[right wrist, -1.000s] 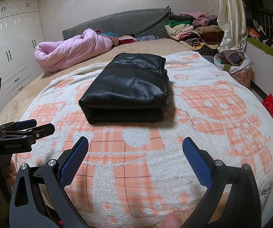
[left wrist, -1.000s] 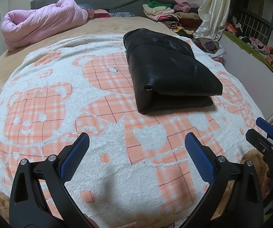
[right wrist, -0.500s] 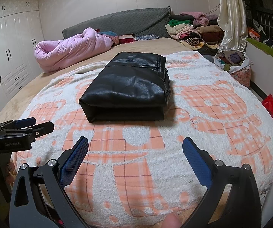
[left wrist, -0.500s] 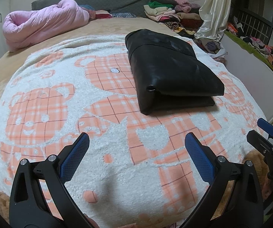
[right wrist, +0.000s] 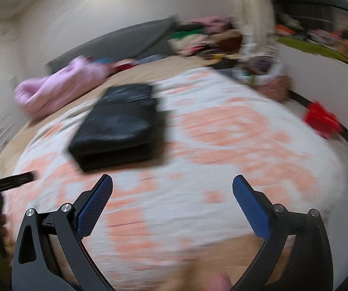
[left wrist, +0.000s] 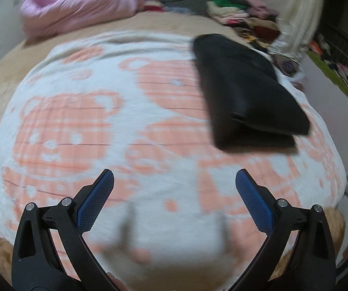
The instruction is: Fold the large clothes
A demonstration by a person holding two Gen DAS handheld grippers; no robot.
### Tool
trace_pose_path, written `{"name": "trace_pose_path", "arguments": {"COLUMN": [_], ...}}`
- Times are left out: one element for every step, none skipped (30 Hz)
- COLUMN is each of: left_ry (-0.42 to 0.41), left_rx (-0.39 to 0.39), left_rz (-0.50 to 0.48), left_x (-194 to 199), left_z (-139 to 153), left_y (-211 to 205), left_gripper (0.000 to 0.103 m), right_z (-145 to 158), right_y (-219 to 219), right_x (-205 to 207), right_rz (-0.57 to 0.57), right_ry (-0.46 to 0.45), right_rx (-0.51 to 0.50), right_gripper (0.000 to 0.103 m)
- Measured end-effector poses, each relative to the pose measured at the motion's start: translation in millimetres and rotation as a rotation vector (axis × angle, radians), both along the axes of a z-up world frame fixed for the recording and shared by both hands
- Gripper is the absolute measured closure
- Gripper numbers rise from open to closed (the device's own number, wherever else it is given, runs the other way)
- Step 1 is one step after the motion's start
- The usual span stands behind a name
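- Black leather garment point(left wrist: 246, 89) lies folded into a thick rectangular bundle on the bear-print blanket point(left wrist: 101, 126) over the bed, well ahead of both grippers and touched by neither
- Judging by its shape, the folding looks done or nearly so
- Risk: the slick stacked layers could slide apart or spring open if a careless pass nudges the bundle; both views are blurred, so fine detail is uncertain
- Left gripper point(left wrist: 174, 184) is spread wide, holding nothing, above the blanket
- Right gripper point(right wrist: 172, 186) is likewise spread wide and empty
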State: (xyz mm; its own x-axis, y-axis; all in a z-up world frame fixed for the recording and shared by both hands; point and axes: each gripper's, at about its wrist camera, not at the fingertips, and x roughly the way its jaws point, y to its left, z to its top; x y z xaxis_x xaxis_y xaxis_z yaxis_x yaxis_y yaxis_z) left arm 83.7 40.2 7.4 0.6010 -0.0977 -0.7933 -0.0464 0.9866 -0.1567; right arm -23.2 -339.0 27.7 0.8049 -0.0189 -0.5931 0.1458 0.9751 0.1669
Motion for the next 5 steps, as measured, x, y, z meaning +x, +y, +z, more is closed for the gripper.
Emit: {"name": "trace_pose_path", "arguments": {"left_ry": [0.018, 0.043, 0.055, 0.058, 0.053], "left_rx": [0.0, 0.003, 0.011, 0.021, 0.04], "left_rz": [0.035, 0.077, 0.107, 0.14, 0.179], "left_x": [8.4, 17.2, 23.4, 29.6, 35.0], "left_z": [0.6, 1.4, 2.3, 4.0, 5.6], "left_y": [20.4, 44.8, 65.2, 88.7, 113.8], "left_gripper": [0.009, 0.009, 0.009, 0.009, 0.009], "right_z": [-1.3, -4.6, -8.7, -13.5, -21.7], "right_y": [-24.1, -58.2, -91.5, -122.9, -163.9], "right_x": [-4.4, -11.4, -19.8, -28.5, -41.0], "right_rz": [-0.067, -0.175, -0.279, -0.369, -0.499], "right_ry": [0.003, 0.02, 0.04, 0.059, 0.109], "right_rx": [-0.007, -0.023, -0.035, -0.043, -0.066], "right_gripper": [0.004, 0.004, 0.004, 0.004, 0.004]}}
